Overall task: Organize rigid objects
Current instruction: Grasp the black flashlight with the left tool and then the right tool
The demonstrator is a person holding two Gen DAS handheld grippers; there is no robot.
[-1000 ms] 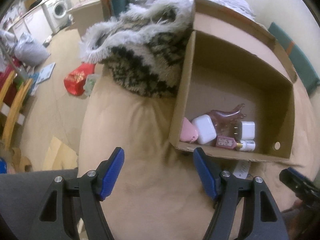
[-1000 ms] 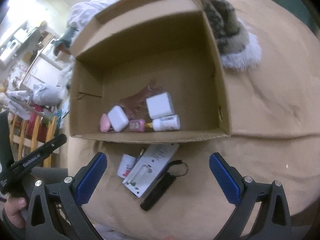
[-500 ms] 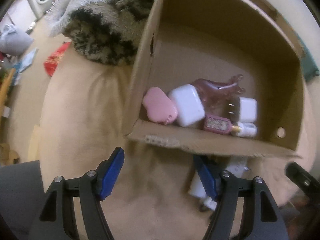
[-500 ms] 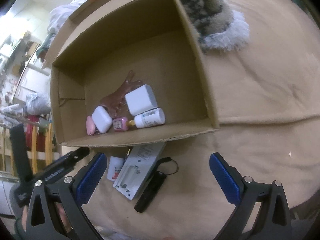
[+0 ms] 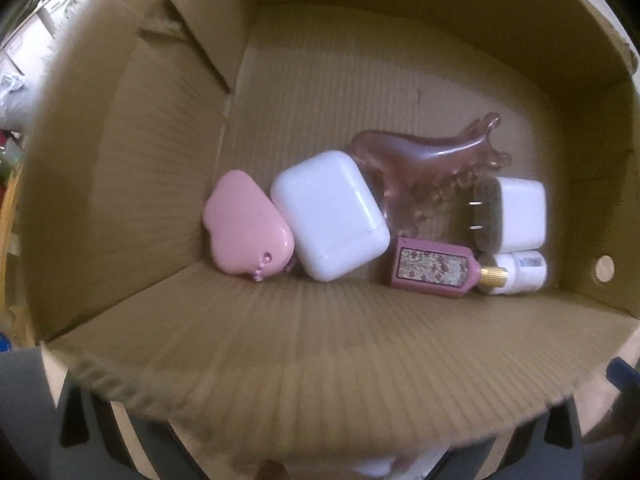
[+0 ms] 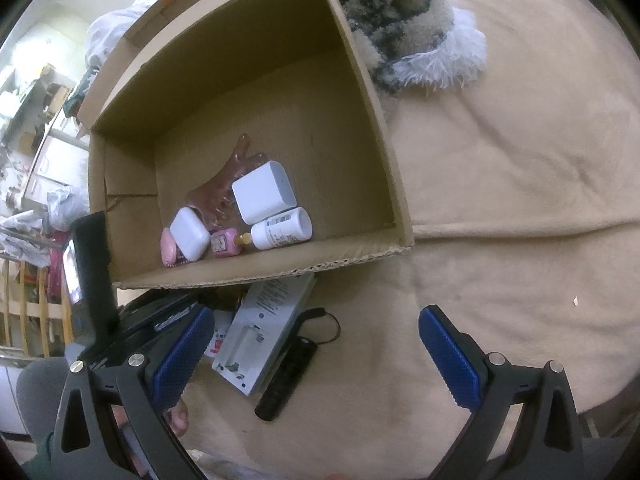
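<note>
An open cardboard box (image 6: 360, 92) (image 5: 320, 360) lies on a tan cushion. Inside it are a pink cloud-shaped case (image 5: 248, 226), a white earbud case (image 5: 330, 214), a pink hair claw (image 5: 424, 160), a white charger plug (image 5: 516, 214), a pink perfume bottle (image 5: 432, 268) and a white pill bottle (image 6: 284, 228). In front of the box lie a white flat device (image 6: 264, 328), a black stick with a strap (image 6: 288, 376) and a small white item (image 6: 222, 332). My right gripper (image 6: 316, 356) is open above them. My left gripper (image 6: 160, 320) is at the box's near wall; that wall hides its fingertips in the left wrist view.
A fluffy patterned blanket (image 6: 404, 28) lies behind the box on the right. The tan cushion (image 6: 500, 200) spreads out to the right. Cluttered room furniture (image 6: 32, 200) is at the far left.
My left gripper has moved forward and down to the box's front wall, so the box now fills its view and hides its fingers. My right gripper has moved slightly closer to the loose items.
</note>
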